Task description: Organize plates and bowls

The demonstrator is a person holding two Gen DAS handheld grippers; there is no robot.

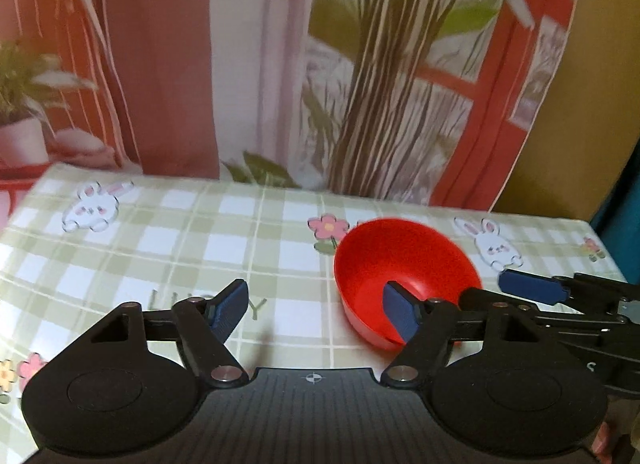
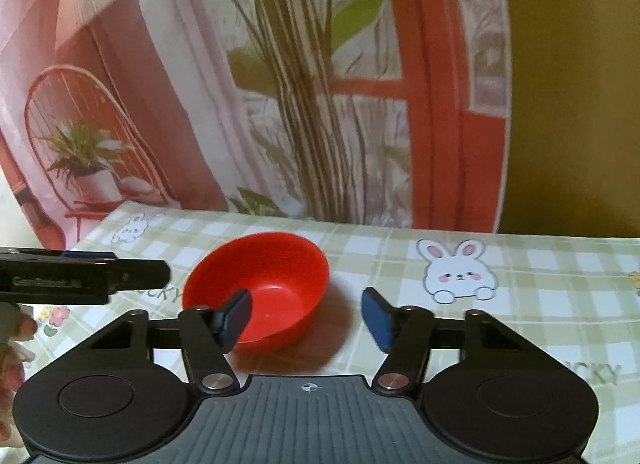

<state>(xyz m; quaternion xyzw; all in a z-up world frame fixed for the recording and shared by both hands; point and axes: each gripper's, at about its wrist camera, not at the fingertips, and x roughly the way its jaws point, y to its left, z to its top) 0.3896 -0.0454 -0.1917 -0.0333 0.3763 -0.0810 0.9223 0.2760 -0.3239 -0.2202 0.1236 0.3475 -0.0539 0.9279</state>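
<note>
Left wrist view: red bowl point(image 1: 404, 276) at right of centre on the checked worktop point(image 1: 180, 240), tilted, open side toward upper left of frame. Left hand-held gripper point(image 1: 316, 314) in the lower half, jaws well apart, nothing gripped; right blue pad point(image 1: 400, 314) overlapping the bowl's near rim in the picture, contact not determinable; left pad over bare cloth. Right hand-held gripper point(image 1: 532, 288) entering from the right edge, one blue pad just beside the bowl's right side.

Right wrist view: same bowl point(image 2: 260, 288) left of centre, shadow beneath on the cloth point(image 2: 540, 284). Right hand-held gripper point(image 2: 308, 320) partly open, holding nothing; left pad point(image 2: 238, 316) in front of the bowl's near wall, right pad clear of it over cloth. Left hand-held gripper point(image 2: 80, 276) reaching in from the left edge; its jaws not readable here. Printed backdrop point(image 2: 280, 84) of plants and a red door behind the worktop.
</note>
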